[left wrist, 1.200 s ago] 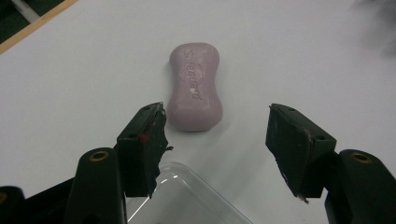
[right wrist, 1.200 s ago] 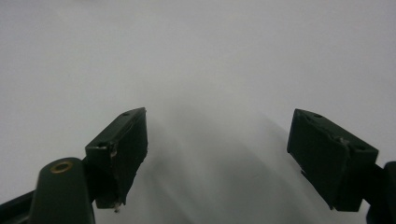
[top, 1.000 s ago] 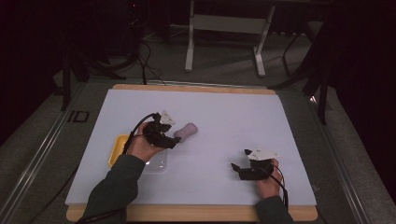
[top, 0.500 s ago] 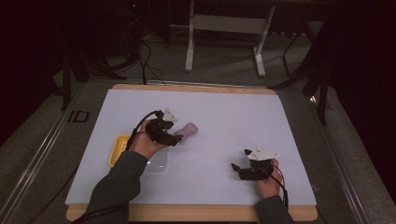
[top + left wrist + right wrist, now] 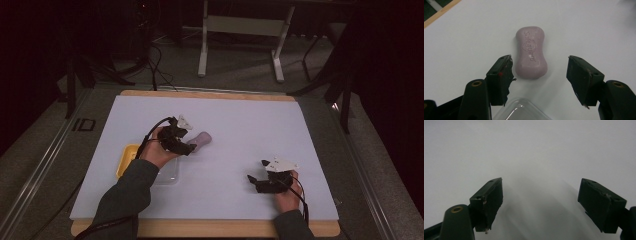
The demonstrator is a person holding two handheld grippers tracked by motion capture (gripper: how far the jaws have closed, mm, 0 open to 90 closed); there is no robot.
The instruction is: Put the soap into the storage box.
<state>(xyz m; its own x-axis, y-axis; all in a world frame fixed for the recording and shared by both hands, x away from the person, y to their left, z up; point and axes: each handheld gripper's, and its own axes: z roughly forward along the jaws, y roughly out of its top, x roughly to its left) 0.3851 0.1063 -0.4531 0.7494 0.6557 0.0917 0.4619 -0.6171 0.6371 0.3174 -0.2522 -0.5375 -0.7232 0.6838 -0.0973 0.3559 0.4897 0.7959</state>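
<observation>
At a white-topped table [image 5: 240, 125] with a wooden rim, you work with one gripper in each hand. Your left forearm, in a dark sleeve, reaches up and forward from the bottom of the high view, and your left hand [image 5: 159, 150] holds the left gripper [image 5: 187, 148] pointing toward the table's middle, angled slightly down. Its jaws stand apart on either side of a single pink bar of soap [image 5: 531, 52], which lies flat on the white surface; in the left gripper view the near end of the bar sits between the two black pads [image 5: 500, 75] and neither pad touches it, a gap of bare table showing on each side. The stamped lettering on the soap faces up.

Your right hand [image 5: 287, 192] rests low near the table's front right, and the right gripper [image 5: 251, 181] points left across the surface, well apart from the soap. Its jaws stand wide with nothing between them.

Just behind your left hand lie one clear plastic dish [image 5: 167, 172] and, touching it on the far side from the soap, one yellow piece [image 5: 126, 159]. The count: two grippers, one soap, one dish, one yellow piece.
</observation>
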